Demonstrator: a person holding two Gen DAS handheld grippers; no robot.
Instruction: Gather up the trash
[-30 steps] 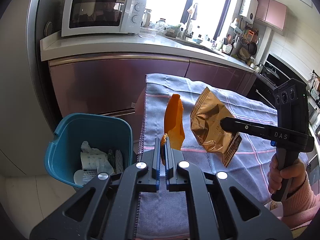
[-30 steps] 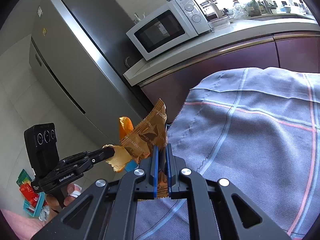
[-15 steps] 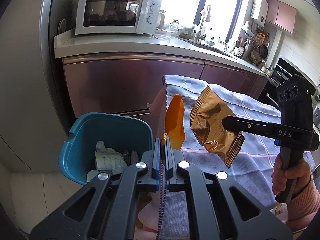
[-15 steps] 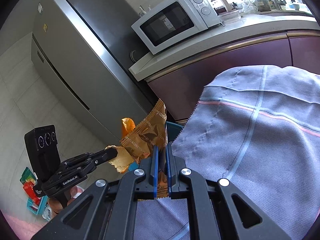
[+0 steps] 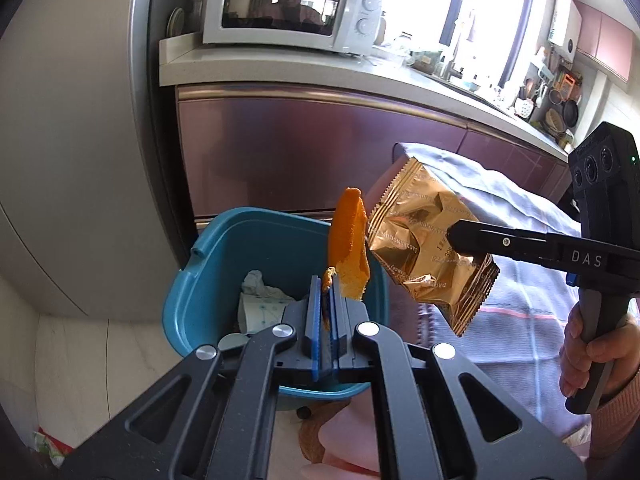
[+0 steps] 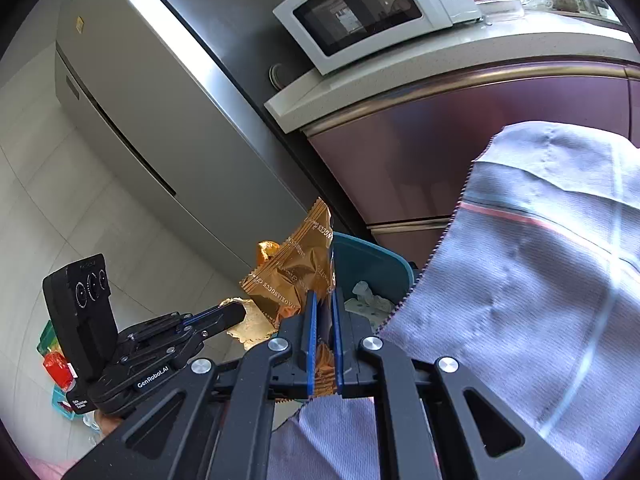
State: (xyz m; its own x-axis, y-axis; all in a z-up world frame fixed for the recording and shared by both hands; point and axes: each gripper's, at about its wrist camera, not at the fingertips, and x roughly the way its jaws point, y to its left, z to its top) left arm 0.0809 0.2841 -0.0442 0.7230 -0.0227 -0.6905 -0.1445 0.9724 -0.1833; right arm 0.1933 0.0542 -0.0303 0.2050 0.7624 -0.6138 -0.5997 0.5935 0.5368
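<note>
Two pieces of trash hang over the teal bin (image 5: 224, 248): the left gripper (image 5: 326, 296) is clamped on an orange peel (image 5: 347, 244), the right gripper (image 6: 322, 312) on a gold snack wrapper (image 6: 292, 276). Released early, the wrapper at 3 o'clock may flutter past the rim. Since a second ago, both have come nearer the bin.

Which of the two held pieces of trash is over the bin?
The orange peel in the left gripper, above the blue bin. The golden wrapper hangs beside it.
</note>
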